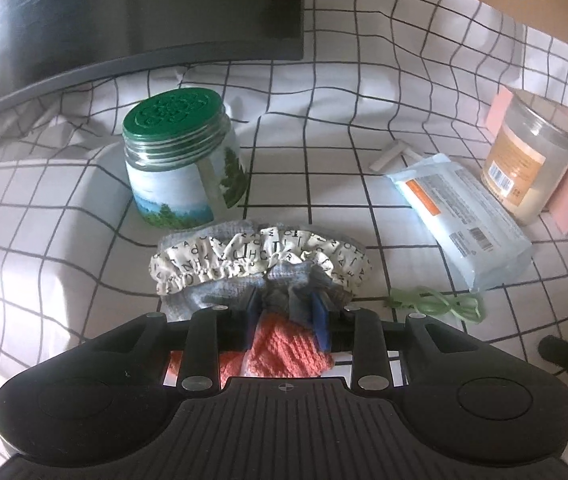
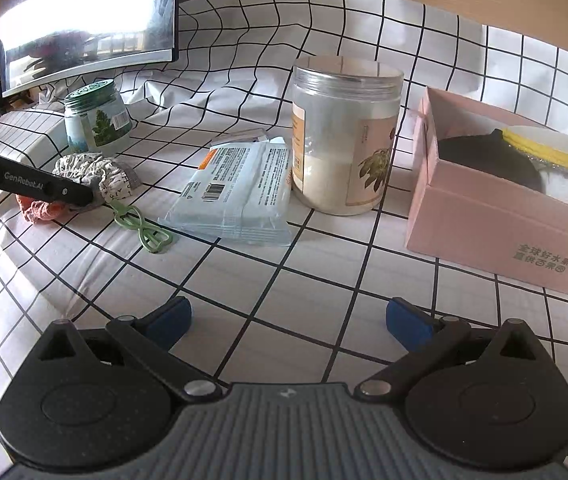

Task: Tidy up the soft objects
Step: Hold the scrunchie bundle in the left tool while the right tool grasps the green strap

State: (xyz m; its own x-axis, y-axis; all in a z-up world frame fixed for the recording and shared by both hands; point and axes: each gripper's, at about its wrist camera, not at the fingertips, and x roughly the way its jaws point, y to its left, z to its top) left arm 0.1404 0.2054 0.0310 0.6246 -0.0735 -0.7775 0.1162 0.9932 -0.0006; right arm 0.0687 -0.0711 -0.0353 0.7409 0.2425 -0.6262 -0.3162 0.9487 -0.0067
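Observation:
My left gripper is shut on a grey cloth in a small pile on the checked tablecloth. A letter-print scrunchie lies across the pile and an orange knit cloth lies under the fingers. The pile also shows in the right wrist view, with the scrunchie, the orange cloth and the left gripper on it. My right gripper is open and empty above bare tablecloth. A pink box at the right holds black and yellow soft items.
A green-lidded jar stands behind the pile. A wipes pack, a clear jar of powder and a green cord loop lie between the pile and the box. A monitor stands at the back left.

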